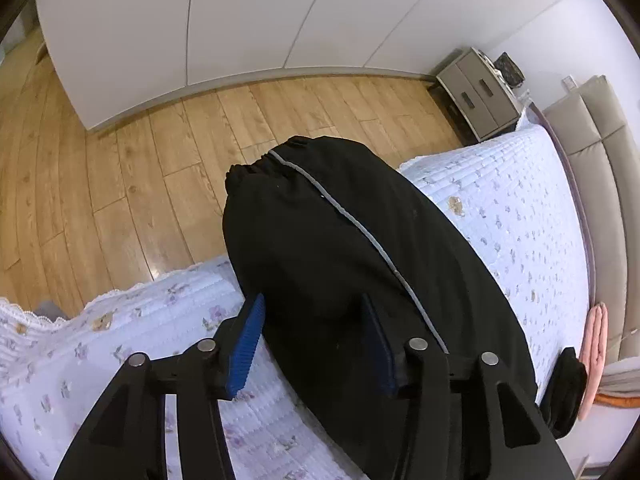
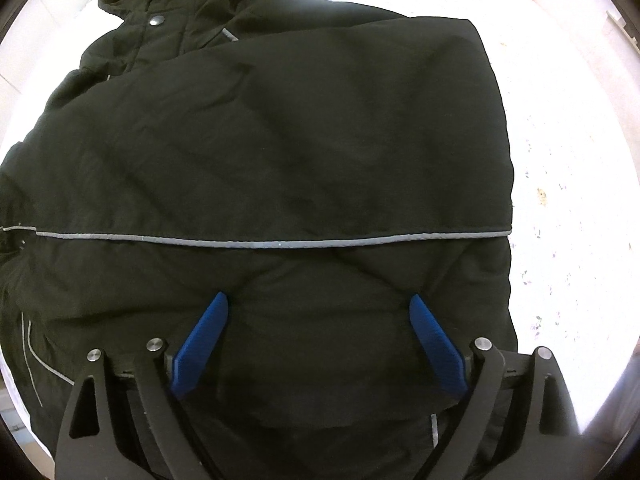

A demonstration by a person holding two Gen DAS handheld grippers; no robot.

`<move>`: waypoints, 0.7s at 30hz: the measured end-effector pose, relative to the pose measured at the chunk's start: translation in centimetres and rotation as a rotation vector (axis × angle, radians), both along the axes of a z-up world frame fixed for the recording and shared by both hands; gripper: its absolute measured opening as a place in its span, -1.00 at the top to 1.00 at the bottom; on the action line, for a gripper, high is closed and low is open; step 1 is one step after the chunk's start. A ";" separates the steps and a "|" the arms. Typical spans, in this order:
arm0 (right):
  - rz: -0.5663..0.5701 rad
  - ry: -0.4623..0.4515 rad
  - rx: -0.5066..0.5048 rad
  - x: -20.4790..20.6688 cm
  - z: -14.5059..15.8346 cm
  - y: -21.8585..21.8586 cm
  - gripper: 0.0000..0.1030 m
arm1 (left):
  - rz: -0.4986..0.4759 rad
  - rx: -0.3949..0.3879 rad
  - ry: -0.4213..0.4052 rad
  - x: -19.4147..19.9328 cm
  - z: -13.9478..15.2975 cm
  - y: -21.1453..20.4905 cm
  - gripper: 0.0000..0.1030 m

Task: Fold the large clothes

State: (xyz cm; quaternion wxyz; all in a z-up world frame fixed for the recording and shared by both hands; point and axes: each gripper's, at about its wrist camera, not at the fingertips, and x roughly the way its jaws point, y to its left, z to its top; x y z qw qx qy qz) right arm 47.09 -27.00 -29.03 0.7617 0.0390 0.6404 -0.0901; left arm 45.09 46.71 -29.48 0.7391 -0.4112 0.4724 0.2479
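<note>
Both views are strongly bent by the fisheye lens, with dark corners. The bed cover [image 2: 568,160] is overexposed to white in the right view, while folds of the black jacket [image 2: 280,140] are hardly seen. A glare is seen on the floor [image 1: 156,264].

Black jacket sleeve [image 1: 340,240] with a grey piping stripe [image 1: 352,220], draped over the floral quilted bedspread [image 1: 512,208] and reaching past its edge above the wooden floor [image 1: 140,168] — straddled by the spread-apart blue pads [image 1: 246,344] of the left gripper [image 1: 316,340] — grey bedside cabinet [image 1: 476,94] beyond.
</note>
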 end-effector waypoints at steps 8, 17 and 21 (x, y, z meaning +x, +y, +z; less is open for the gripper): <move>0.001 -0.003 0.000 0.0 -1.0 0.4 -0.92 | 0.044 0.021 0.035 -0.6 -0.4 2.5 -0.01; 0.003 0.000 0.005 0.4 -1.5 1.0 -0.96 | 0.058 -0.083 -0.029 0.0 -2.6 4.7 0.12; 0.001 -0.009 0.004 0.2 -1.5 0.8 -0.97 | 0.022 0.003 -0.043 0.2 -0.3 3.3 0.62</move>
